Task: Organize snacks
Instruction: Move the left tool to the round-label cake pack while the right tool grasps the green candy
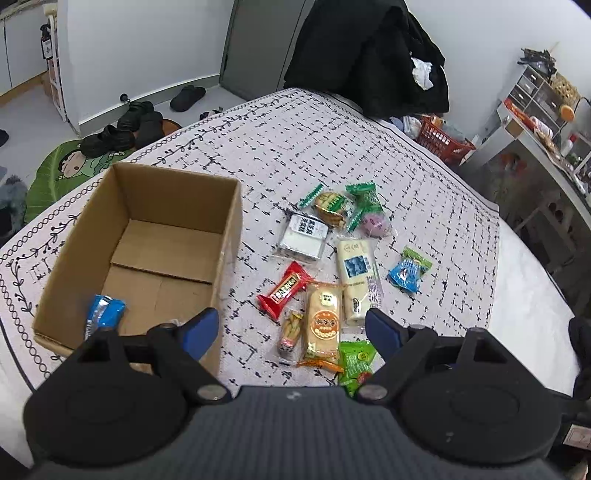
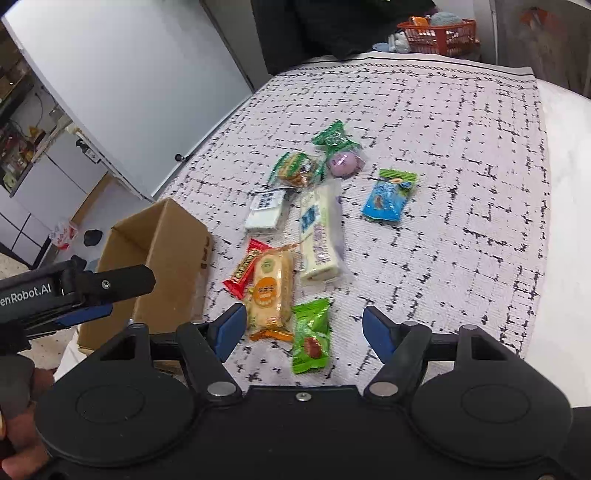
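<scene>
An open cardboard box [image 1: 147, 236] stands on the patterned cloth, with a blue snack packet [image 1: 105, 314] lying in its near corner. Right of the box lie several loose snacks: a red packet [image 1: 284, 290], an orange-labelled cake packet [image 1: 323, 325], a long white packet [image 1: 356, 277] and a blue-and-green packet [image 1: 410, 271]. My left gripper [image 1: 291, 325] is open and empty, above the box's right wall and the nearest snacks. My right gripper [image 2: 304, 321] is open over a green packet [image 2: 312, 336], which lies between its fingers untouched. The cake packet [image 2: 269, 295] lies by its left finger.
The cloth-covered table [image 2: 461, 166] drops off at the right and far edges. An orange basket [image 2: 439, 35] and dark clothing [image 1: 369, 55] sit beyond the far end. Shoes [image 1: 140, 122] lie on the floor at the left. The other gripper [image 2: 74, 291] and a hand [image 2: 18, 424] are beside the box [image 2: 166, 258].
</scene>
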### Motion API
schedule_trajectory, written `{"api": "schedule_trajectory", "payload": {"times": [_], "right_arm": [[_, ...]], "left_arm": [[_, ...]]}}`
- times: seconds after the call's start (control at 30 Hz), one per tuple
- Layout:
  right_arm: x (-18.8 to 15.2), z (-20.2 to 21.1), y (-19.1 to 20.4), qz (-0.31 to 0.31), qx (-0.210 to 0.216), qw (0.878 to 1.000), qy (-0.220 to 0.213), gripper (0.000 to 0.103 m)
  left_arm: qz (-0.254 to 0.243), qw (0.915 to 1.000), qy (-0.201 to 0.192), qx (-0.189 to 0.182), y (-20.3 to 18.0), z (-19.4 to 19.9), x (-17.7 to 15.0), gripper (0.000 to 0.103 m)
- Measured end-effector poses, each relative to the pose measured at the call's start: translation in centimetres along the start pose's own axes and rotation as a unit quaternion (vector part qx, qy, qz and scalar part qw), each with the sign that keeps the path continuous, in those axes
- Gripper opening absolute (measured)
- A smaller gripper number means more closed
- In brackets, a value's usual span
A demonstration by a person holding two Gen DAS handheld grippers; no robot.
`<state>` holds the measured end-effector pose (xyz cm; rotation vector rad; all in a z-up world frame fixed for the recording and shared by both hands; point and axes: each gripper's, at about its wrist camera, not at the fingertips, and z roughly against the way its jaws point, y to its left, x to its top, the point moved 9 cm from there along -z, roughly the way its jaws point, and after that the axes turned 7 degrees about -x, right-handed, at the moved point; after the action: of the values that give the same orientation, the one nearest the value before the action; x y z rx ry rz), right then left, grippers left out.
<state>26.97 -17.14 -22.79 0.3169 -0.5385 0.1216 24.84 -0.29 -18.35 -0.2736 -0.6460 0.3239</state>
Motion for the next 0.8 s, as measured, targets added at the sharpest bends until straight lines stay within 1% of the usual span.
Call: {"api": "schedule_trajectory", "payload": {"times": [0.07,0.13,0.17,0.2,0.3,0.37,0.43,0.5,0.6,0.67,0.73,0.77,0.8], "right_arm": [[-0.4,-0.6,-0.5,-0.006,-0.002,1.000,0.010,0.067],[-0.7,-1.3,-0.9,-0.011,0.001,1.000,0.021,0.066],[-0.7,-1.3,-0.9,-0.011,0.001,1.000,0.021,0.065],[-0.8,-1.5,-1.0,-0.011,0.006,1.000,0.024,0.063],[-1.0,-2.4,-1.2,-0.016,0.008,0.999,0.031,0.054],[-1.2,-3.1,-1.2,-0.023,0.019,0.999,0.044,0.053],[-1.4,-3.9,-1.3,-0.024,0.016,0.998,0.051,0.052],[-1.6,-4.6,-1.0,-0.019,0.019,0.998,0.057,0.052],[-2.0,-5.7,-0.6,-0.014,0.024,0.997,0.070,0.051],[-2.1,-6.3,-0.3,-0.009,0.027,0.997,0.076,0.047],[-2.3,-6.9,-0.2,-0.006,0.024,0.996,0.084,0.037],[-2.4,-7.3,-0.2,-0.006,0.022,0.996,0.091,0.035],[-2.5,-7.5,-0.2,-0.006,0.021,0.995,0.095,0.030]], "left_arm": [[0.000,1.0000,0.002,0.002,-0.4,-0.4,-0.3,0.082],[0.003,1.0000,0.002,-0.001,-0.9,-0.9,-0.4,0.077],[0.001,1.0000,0.003,-0.001,-1.1,-1.3,-0.4,0.072],[-0.002,1.0000,0.006,0.001,-1.4,-1.7,-0.5,0.067],[0.001,0.9999,0.016,-0.003,-2.0,-3.0,-0.9,0.059],[-0.002,0.9998,0.022,0.000,-2.1,-3.8,-1.3,0.056],[0.000,0.9996,0.028,0.005,-1.9,-4.5,-1.6,0.052],[0.008,0.9992,0.039,0.004,-1.7,-5.3,-2.0,0.045],[0.010,0.9989,0.046,0.006,-1.4,-6.2,-2.3,0.043],[0.011,0.9987,0.049,0.008,-1.2,-6.7,-2.3,0.043],[0.014,0.9984,0.053,0.008,-1.1,-7.3,-2.3,0.043],[0.015,0.9983,0.056,0.007,-1.1,-7.6,-2.3,0.043],[0.014,0.9982,0.059,0.007,-1.0,-8.0,-2.4,0.043]]}}
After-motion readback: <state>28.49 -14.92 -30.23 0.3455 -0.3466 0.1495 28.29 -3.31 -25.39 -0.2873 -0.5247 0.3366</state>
